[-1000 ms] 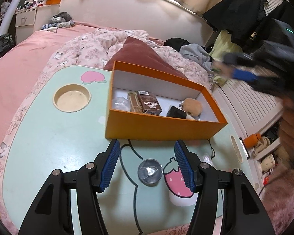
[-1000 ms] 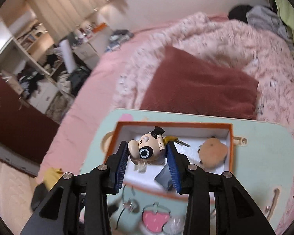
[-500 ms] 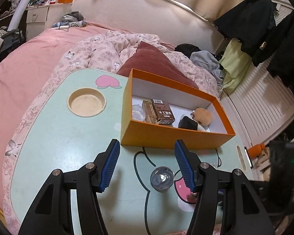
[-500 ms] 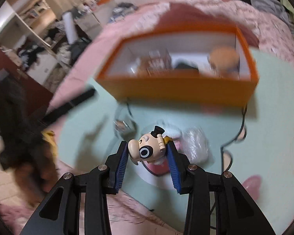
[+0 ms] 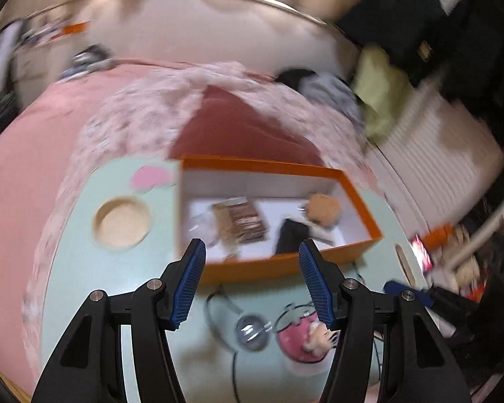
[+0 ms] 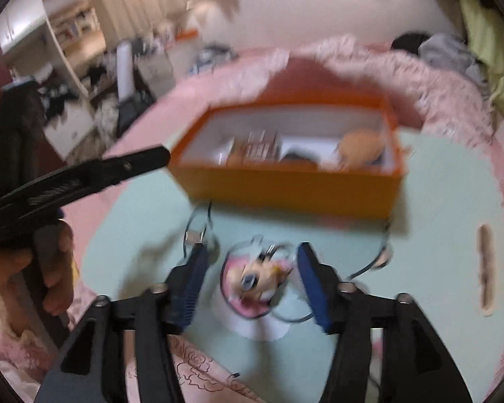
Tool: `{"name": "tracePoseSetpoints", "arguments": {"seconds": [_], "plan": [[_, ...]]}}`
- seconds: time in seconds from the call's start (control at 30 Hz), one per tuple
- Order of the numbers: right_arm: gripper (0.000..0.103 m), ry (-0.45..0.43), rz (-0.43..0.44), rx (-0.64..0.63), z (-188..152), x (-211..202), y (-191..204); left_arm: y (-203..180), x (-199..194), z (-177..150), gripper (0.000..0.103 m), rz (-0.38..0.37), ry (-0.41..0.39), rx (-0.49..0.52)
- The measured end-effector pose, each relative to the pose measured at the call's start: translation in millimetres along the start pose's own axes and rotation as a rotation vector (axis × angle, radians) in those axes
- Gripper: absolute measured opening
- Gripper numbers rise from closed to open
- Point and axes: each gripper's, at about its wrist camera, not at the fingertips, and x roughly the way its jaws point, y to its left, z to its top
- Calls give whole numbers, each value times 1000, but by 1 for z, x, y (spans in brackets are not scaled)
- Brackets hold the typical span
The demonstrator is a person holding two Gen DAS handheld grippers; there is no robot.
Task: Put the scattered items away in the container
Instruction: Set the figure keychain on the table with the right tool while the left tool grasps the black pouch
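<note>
An orange box [image 6: 285,188] stands on the mint table [image 6: 436,235] and holds a brown pack [image 6: 255,147], a tan plush [image 6: 359,144] and a black item. A cartoon figure toy [image 6: 258,275] lies on the table's pink strawberry print in front of the box. My right gripper [image 6: 252,252] straddles the toy, its jaws opening and the blue pads clear of it. My left gripper [image 5: 252,245] hovers open and empty before the box [image 5: 279,268], with the toy [image 5: 319,334] below its right finger.
A small clear round piece [image 5: 252,332] and a thin black cable [image 6: 198,221] lie on the table beside the toy. A round cup recess [image 5: 122,223] sits left of the box. Pink bedding and a dark red pillow [image 5: 238,127] lie behind.
My right gripper came down from over the box to the table in front of it, then spread its jaws off the toy. The left gripper rose a little and rolled.
</note>
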Motion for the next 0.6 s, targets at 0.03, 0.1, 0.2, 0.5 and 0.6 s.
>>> {"name": "tracePoseSetpoints", "arguments": {"seconds": [0.03, 0.1, 0.2, 0.5, 0.6], "plan": [[58, -15, -2, 28, 3, -6, -7, -11, 10, 11, 59, -31, 42, 48], [58, -36, -6, 78, 8, -15, -23, -32, 36, 29, 59, -78, 134, 118], [58, -64, -43, 121, 8, -25, -40, -45, 75, 44, 58, -40, 256, 185], [58, -41, -8, 184, 0, -26, -62, -56, 142, 41, 49, -44, 456, 154], [58, -35, 9, 197, -1, -23, -63, -47, 152, 42, 44, -90, 527, 80]]}}
